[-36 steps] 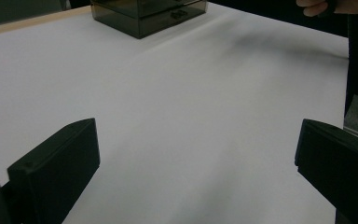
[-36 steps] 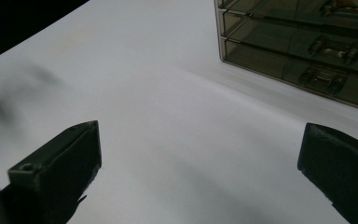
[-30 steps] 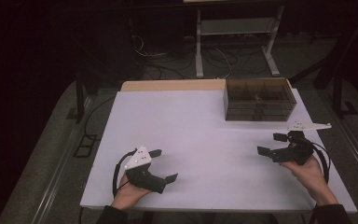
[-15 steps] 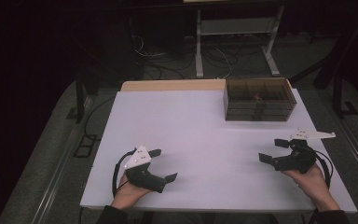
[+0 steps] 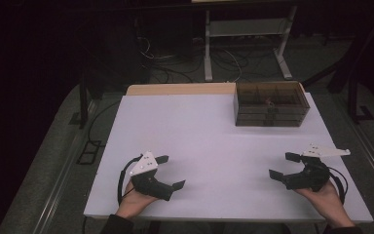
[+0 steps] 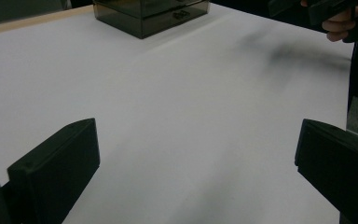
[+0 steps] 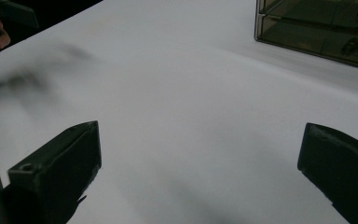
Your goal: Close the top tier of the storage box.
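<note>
White surface: the counter (image 5: pixel 214 146) is covered in a pale matte sheet, with a strip of bare wood along its far edge.
Left gripper: the left gripper (image 5: pixel 166 172) rests near the front left corner, held in the person's left hand (image 5: pixel 134 201); its jaws stand wide apart with nothing between them, aimed across the sheet.
Middle: bare sheet between the two grippers, which lie well apart.
Drawer box: the smoked clear-plastic drawer box (image 5: pixel 271 104) stands at the far right of the counter, well away from both grippers; small drawer pulls (image 6: pixel 181 14) show on its front face.
Right gripper: the right gripper (image 5: pixel 286 165) sits near the front right edge in the right hand (image 5: pixel 324 195), released, jaws spread and empty.
Handling, as a judgement: the box looks rigid, light and smooth-walled, so it may slide on the sheet when a drawer is tugged; its thin plastic could crack under a hard squeeze.
Where to hold: pinch a drawer pull with one gripper and steady the box's side wall or top with the other.
</note>
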A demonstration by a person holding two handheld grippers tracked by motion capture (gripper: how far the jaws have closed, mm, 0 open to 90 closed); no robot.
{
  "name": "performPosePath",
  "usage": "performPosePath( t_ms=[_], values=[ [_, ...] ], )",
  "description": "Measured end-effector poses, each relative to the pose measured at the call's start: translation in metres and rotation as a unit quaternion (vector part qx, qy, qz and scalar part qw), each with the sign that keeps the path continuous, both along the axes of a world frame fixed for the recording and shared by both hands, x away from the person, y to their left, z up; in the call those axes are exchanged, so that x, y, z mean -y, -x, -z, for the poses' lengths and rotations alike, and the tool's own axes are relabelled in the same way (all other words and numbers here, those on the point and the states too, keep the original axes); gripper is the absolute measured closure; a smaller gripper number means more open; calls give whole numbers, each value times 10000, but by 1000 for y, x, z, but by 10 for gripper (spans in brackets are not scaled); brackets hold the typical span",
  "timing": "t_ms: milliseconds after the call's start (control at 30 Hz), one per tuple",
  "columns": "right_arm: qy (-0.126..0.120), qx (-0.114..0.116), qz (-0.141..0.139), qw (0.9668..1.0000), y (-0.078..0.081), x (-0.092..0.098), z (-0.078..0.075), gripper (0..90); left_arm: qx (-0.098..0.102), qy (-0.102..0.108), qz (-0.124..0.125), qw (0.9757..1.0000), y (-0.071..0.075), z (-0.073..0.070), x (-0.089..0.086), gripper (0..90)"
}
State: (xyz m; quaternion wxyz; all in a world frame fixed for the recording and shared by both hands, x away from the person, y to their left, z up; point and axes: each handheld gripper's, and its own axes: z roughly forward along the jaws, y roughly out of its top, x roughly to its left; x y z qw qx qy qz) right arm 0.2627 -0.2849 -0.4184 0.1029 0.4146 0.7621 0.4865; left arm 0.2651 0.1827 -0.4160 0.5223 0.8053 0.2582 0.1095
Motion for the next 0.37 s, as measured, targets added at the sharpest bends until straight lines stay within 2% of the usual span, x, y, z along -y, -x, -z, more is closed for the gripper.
performPosePath(
  t_ms=[367],
  values=[
    [-14,137,-80,9999,14,-4,2,0,-17,-8,12,10000,-1,0,-1,0]
  ],
)
